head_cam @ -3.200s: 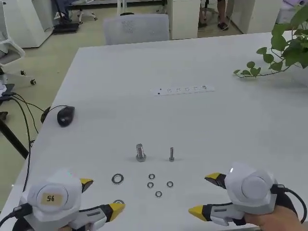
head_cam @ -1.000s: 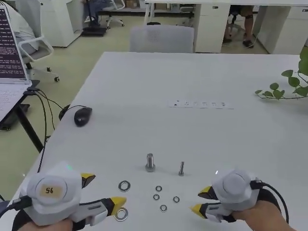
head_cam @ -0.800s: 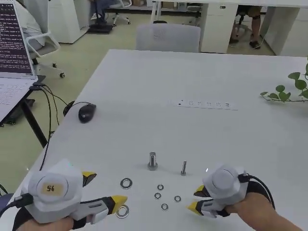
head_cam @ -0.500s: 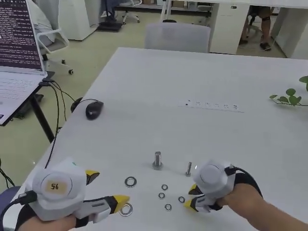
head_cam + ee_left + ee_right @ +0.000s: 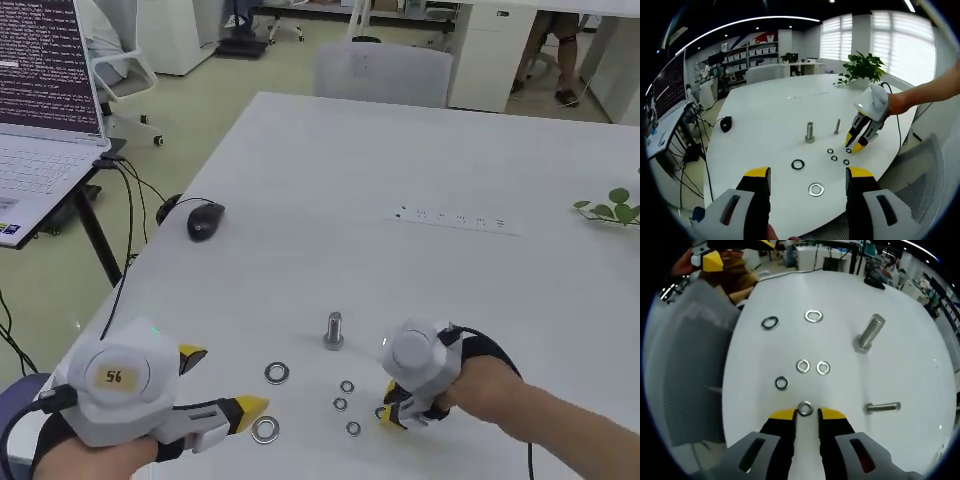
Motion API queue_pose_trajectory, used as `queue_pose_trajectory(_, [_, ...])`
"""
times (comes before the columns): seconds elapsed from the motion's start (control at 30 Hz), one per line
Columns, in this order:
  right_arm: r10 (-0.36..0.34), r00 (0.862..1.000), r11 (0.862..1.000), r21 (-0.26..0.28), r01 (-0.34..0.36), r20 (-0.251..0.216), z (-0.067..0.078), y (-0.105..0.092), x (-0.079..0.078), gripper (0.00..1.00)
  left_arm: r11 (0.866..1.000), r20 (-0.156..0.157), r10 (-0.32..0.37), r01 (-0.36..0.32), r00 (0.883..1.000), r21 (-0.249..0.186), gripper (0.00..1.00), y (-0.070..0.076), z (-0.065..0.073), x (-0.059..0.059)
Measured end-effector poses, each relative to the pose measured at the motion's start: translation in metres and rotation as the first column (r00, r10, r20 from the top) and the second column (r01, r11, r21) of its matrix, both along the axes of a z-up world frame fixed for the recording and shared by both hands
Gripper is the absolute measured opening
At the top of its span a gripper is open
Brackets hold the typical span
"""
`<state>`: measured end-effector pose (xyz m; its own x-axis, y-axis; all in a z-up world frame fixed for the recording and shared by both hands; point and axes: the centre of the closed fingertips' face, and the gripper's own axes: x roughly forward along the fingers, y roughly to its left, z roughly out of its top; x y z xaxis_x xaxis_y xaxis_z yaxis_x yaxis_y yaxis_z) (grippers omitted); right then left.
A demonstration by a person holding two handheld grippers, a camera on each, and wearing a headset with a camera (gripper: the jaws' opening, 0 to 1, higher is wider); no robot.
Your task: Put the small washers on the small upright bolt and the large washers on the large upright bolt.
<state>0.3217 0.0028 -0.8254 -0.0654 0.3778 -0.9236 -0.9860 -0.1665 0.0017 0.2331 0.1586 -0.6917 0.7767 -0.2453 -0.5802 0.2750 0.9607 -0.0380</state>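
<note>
**R gripper (image 5: pixel 807 413) at a small washer (image 5: pixel 805 408), L gripper (image 5: pixel 809 172) wide open**

Head view: L gripper empty, jaws spread, one large washer (image 5: pixel 265 430) just beside its lower tip. R gripper low by the small washers (image 5: pixel 340 404), near the upright large bolt (image 5: pixel 334 330).
Left gripper view: that large washer shows btwn the spread jaws; small bolt (image 5: pixel 837 126) stands beside the large bolt.
Right gripper view: jaws nearly together, slim gap, small washer lying flat right btwn the tips.

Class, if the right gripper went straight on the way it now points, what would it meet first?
Probably the small washer lying on the table just at the right gripper's tips, in line with its narrowed jaws.
</note>
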Motion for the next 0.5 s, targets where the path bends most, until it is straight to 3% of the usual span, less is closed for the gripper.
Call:
queue_pose_trajectory(0.1, [0.077, 0.997, 0.997, -0.029, -0.077, 0.01, -0.0004, 0.0009, -0.005, 0.18, 1.0, 0.001, -0.002, 0.002, 1.0, -0.003, 0.6, -0.002, -0.0004, 0.0003])
queue_pose_trajectory(0.17, [0.093, 0.996, 0.995, -0.035, -0.092, 0.016, -0.0008, 0.0019, -0.0072, 0.17, 1.0, 0.003, -0.002, 0.002, 1.0, -0.004, 0.6, -0.0035, 0.0, 0.0007])
queue_pose_trajectory(0.5, [0.071, 0.997, 0.997, -0.002, -0.071, 0.006, -0.0009, 0.0032, -0.0047, 0.14, 1.0, 0.007, 0.0, 0.0, 1.0, 0.004, 0.59, 0.0012, 0.001, -0.0008])
